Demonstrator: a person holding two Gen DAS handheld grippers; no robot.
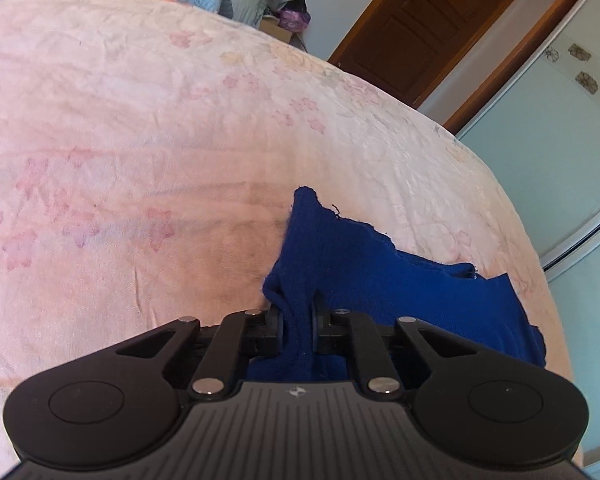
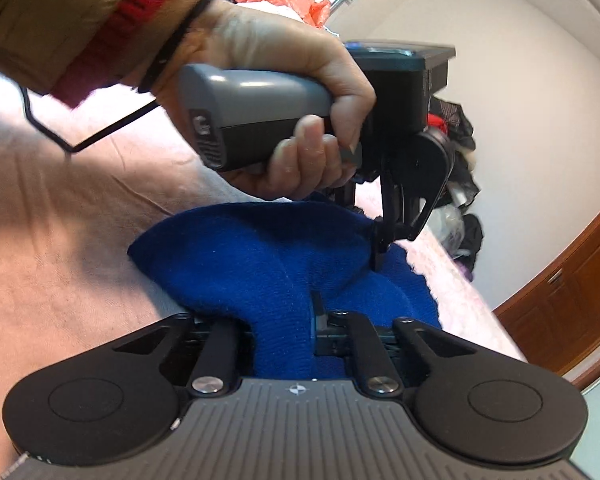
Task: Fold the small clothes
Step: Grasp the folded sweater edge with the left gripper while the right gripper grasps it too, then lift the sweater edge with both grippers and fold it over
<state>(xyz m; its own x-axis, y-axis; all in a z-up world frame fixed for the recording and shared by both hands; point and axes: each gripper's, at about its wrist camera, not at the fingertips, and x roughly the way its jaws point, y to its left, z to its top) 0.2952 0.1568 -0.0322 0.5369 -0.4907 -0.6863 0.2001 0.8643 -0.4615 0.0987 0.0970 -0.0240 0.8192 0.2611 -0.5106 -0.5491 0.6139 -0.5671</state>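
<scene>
- Left gripper (image 1: 299,314): jaws drawn together, clamped on a bunched ridge of the blue knit garment (image 1: 364,264); cloth fills the gap between the fingers and passes back under the gripper body.
- Right gripper (image 2: 284,320): jaws likewise pinched on a raised fold of the same garment; the left finger is hidden under the cloth, the right finger (image 2: 318,312) shows against it.
- Blue knit garment: lies crumpled on the pink floral bedspread (image 1: 140,140), near the bed's edge, lifted into folds at both grip points. Its far edge is ragged, with a loose thread.
- Right wrist view, mid-distance: a hand (image 2: 292,80) grips the grey handle of the other gripper; red knit cuff and tan sleeve (image 2: 40,12) above it.
- Far: brown wooden door (image 1: 428,28), pale wall, and a pile of dark clothing (image 2: 456,152) beyond the bed.
</scene>
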